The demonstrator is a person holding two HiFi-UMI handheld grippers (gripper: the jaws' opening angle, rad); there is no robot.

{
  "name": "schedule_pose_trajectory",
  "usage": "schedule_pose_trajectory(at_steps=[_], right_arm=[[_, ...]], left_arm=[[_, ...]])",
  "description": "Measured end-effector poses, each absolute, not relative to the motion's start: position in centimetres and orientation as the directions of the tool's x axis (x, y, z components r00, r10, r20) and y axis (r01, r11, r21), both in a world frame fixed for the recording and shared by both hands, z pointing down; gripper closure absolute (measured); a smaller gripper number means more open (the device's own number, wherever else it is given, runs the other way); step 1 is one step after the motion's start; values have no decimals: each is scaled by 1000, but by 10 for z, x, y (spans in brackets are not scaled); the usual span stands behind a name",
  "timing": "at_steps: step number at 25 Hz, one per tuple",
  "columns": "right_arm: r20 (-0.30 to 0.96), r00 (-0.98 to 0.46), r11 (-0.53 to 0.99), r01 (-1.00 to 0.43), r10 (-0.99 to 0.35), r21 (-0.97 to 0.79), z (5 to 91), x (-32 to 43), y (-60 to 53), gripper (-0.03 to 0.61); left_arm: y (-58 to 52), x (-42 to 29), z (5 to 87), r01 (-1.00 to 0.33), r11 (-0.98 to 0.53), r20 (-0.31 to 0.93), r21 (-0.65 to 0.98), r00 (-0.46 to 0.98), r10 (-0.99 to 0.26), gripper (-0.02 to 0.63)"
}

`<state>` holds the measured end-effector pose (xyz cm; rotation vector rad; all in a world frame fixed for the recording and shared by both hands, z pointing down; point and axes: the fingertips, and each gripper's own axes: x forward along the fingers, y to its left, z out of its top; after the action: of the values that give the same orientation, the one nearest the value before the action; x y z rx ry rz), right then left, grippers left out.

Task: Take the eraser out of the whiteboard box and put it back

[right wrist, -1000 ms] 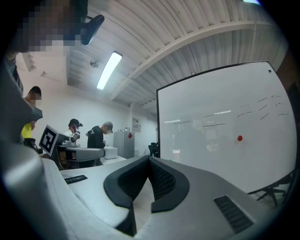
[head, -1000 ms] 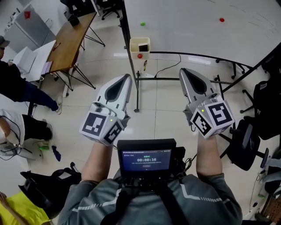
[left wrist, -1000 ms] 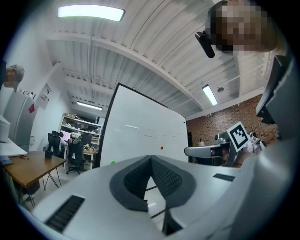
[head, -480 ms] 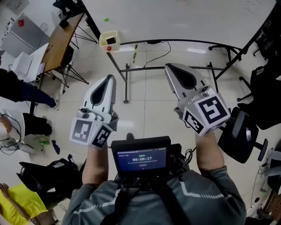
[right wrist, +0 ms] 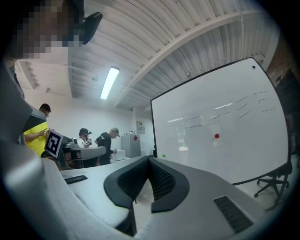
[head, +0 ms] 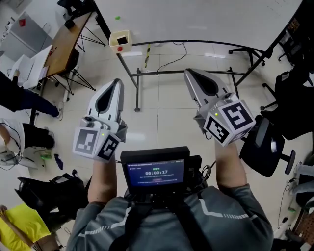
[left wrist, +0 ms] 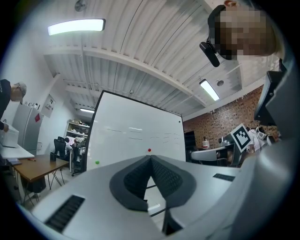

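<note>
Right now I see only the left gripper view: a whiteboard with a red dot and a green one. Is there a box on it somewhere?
Observer: Yes. The head view shows a small yellow box at the lower left corner of the whiteboard, ahead of the left hand-held gripper and apart from it.
Operator: Anything in it?
Observer: There is a dark thing inside. It is too small to tell whether it is the eraser.
Operator: And the other hand?
Observer: The right hand-held gripper has its jaws together, with nothing between them.
</note>
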<state>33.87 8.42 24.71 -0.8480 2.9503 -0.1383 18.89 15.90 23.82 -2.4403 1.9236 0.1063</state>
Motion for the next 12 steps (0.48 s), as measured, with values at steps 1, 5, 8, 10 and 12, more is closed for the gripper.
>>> schedule_pose_trajectory(at_steps=[1, 5, 8, 10, 12], right_arm=[[-37, -845, 842, -528, -534, -108, 247, 335, 87, 554], [-28, -831, 829, -551, -556, -95, 247, 330, 94, 554], [-26, -823, 822, -564, -568, -77, 243, 329, 97, 554], [-20, -822, 821, -568, -569, -59, 243, 326, 99, 554], [-14, -823, 822, -566, -568, -63, 244, 325, 102, 554]], left_arm=[[162, 186, 235, -971, -237, -79, 10, 236, -969, 581], [171, 178, 234, -970, -244, -83, 0, 243, -966, 581], [173, 175, 232, -965, -263, -87, 0, 262, -961, 581], [174, 172, 232, -963, -268, -94, 5, 266, -959, 581], [174, 172, 233, -962, -272, -94, 16, 269, -958, 581]])
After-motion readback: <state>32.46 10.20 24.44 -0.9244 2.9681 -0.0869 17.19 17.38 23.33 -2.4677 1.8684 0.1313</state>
